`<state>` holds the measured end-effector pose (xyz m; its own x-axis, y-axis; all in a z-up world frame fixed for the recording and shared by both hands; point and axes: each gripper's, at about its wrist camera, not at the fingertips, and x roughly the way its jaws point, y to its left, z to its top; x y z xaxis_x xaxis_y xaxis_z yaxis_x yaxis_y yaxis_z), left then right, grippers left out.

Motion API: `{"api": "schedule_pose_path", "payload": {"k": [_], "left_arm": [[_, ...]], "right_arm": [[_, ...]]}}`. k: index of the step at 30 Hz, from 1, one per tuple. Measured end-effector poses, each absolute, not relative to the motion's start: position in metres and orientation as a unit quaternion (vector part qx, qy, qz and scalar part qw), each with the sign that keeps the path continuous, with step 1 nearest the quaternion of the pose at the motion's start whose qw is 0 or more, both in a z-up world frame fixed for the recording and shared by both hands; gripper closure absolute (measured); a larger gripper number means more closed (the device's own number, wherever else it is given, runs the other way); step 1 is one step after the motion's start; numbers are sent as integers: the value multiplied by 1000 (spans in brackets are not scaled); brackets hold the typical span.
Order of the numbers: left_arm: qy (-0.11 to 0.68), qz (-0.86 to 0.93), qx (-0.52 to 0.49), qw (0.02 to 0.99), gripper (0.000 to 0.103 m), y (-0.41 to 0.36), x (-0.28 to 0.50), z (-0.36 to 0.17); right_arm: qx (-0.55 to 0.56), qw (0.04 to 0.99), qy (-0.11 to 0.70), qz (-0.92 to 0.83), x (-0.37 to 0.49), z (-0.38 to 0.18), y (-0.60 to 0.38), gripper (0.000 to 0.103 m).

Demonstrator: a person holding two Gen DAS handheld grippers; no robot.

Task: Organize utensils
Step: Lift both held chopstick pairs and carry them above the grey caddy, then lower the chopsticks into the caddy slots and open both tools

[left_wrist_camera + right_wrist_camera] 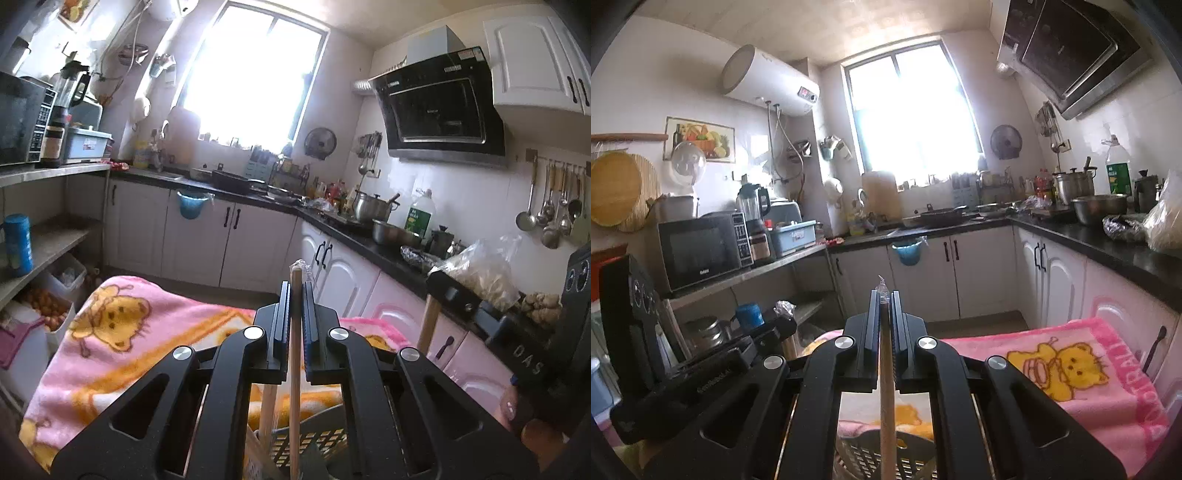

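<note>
In the left wrist view my left gripper (295, 286) is shut on a thin wooden chopstick (294, 373). It stands upright between the pads, with its plastic-wrapped tip just above the fingertips. Its lower end reaches down to a grey perforated utensil basket (314, 441), where another wooden stick (266, 410) leans. In the right wrist view my right gripper (884, 293) is shut on a second upright wooden chopstick (887, 406), over the same grey basket (864, 456). The right gripper body (458, 295) shows at the right of the left view. The left gripper body (701, 369) shows at the left of the right view.
A pink cartoon-print blanket (129, 332) covers the surface under the basket. Black countertops (1108, 247) with pots, bottles and bags run along the back and right walls. A shelf with a microwave (698, 251) stands at the left. Ladles hang on a wall rail (554, 206).
</note>
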<state>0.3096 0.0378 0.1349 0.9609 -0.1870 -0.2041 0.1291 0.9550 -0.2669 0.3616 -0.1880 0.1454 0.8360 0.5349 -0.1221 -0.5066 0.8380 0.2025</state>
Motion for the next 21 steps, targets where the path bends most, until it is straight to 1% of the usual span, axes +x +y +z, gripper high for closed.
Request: {"api": "schedule_pose_path", "payload": {"k": [11, 21], "left_arm": [[134, -92, -113, 980, 102, 26, 312, 111], [154, -93, -100, 979, 102, 20, 312, 97]], "right_arm": [[50, 956, 95, 272, 361, 102, -180, 97], [29, 957, 108, 268, 346, 80, -187, 97]]}}
